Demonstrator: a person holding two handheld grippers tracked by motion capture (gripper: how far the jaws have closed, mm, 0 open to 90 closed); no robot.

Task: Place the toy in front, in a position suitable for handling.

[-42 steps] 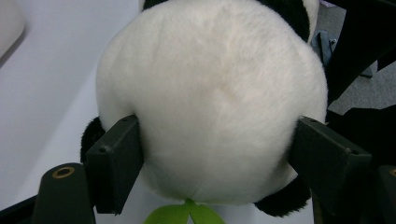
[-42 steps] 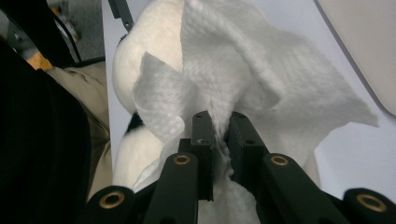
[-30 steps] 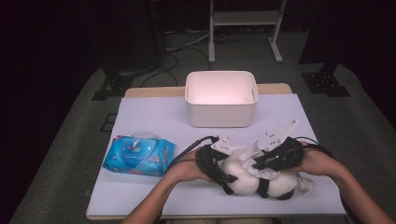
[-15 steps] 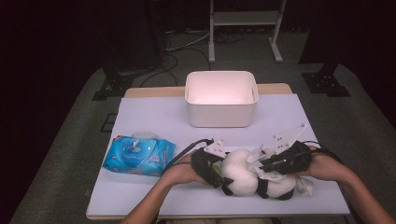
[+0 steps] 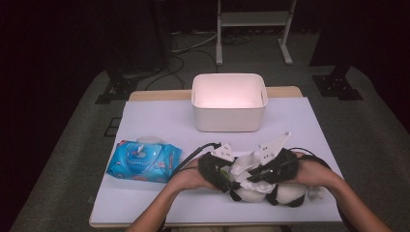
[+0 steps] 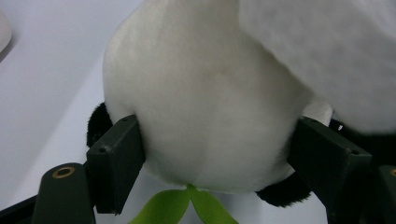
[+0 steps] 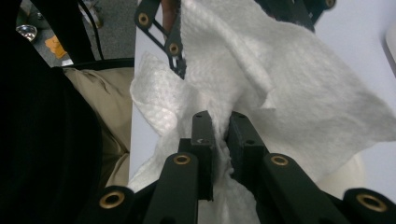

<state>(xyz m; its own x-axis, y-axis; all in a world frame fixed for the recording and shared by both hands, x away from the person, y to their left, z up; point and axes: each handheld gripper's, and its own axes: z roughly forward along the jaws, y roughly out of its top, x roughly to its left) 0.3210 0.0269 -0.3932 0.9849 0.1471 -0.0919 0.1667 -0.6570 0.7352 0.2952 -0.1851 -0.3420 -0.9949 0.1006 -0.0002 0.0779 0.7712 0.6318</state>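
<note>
A black-and-white panda plush (image 5: pixel 290 193) lies at the table's near edge, between the person's hands. My left gripper (image 5: pixel 231 182) comes in from the left and is shut on its white body (image 6: pixel 210 107); both pads (image 6: pixel 116 158) press into the fur, and the jaws have just been closing a little on it. A green leaf (image 6: pixel 187 205) pokes out under the toy. My right gripper (image 7: pixel 220 123) is shut on a crumpled white wipe (image 7: pixel 289 102), which lies on top of the toy (image 5: pixel 244 164). In the high view the right gripper (image 5: pixel 251 176) sits over the plush.
A white bin (image 5: pixel 228 123) stands at the back middle of the table. A blue wipes pack (image 5: pixel 144 161) lies at the left, its lid open. The hands work close to the table's front edge (image 5: pixel 203 222).
The right gripper and its wipe slid to the right over the toy, then back to the left. The left gripper and the toy stayed almost still.
</note>
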